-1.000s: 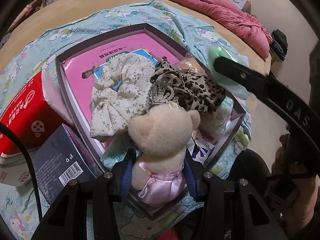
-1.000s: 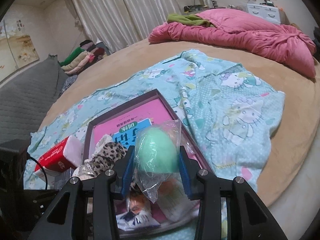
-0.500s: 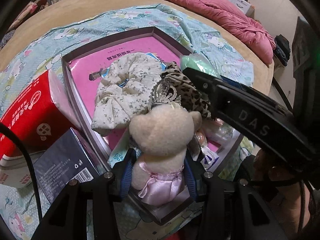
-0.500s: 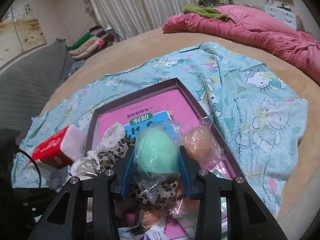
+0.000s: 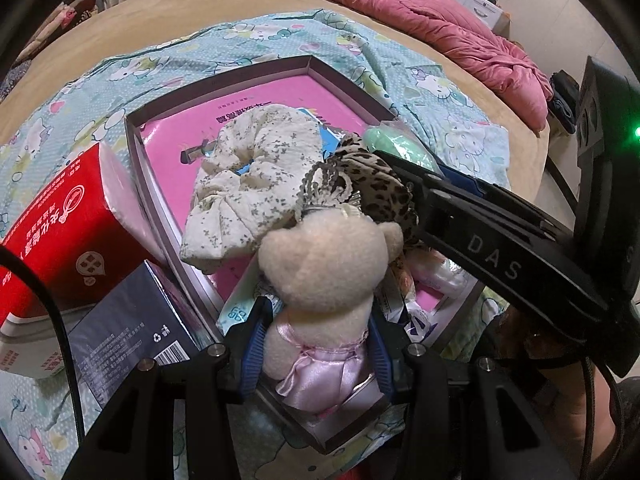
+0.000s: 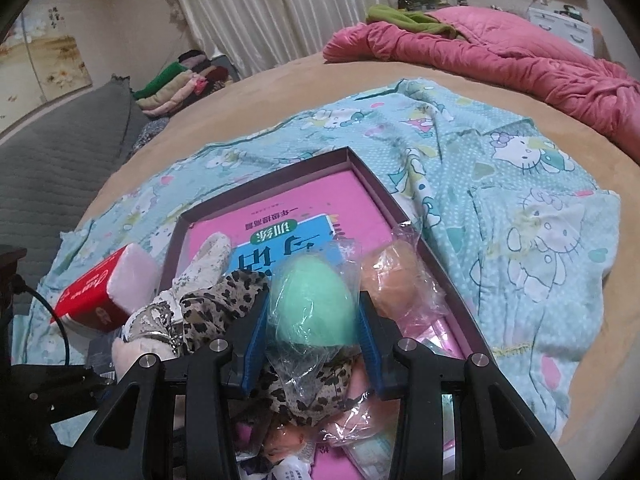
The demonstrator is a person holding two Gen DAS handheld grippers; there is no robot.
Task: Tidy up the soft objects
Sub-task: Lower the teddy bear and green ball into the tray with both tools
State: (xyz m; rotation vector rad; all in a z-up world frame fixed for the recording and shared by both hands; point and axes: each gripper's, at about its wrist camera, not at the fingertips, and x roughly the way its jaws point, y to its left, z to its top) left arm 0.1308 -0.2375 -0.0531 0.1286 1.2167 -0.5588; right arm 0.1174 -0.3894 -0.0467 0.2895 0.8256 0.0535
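Note:
My left gripper (image 5: pixel 316 344) is shut on a cream teddy bear (image 5: pixel 328 272) in a pink satin dress, held over the near corner of the purple box (image 5: pixel 224 76). My right gripper (image 6: pixel 312 320) is shut on a green egg-shaped sponge in a clear bag (image 6: pixel 312 308); it also shows in the left wrist view (image 5: pixel 396 146), over the box's right side. In the box lie a white floral scrunchie (image 5: pixel 252 176), a leopard-print scrunchie (image 6: pixel 224 300), an orange bagged sponge (image 6: pixel 394 280) and a pink book (image 6: pixel 280 216).
A red tissue pack (image 5: pixel 60 232) and a dark blue carton (image 5: pixel 128 332) stand left of the box. The box lies on a Hello Kitty sheet (image 6: pixel 520 200) on a tan bed. A pink quilt (image 6: pixel 480 52) lies at the far right.
My right gripper has moved with the green sponge further in over the box, above the leopard scrunchie. My left gripper has kept its hold on the bear and barely moved.

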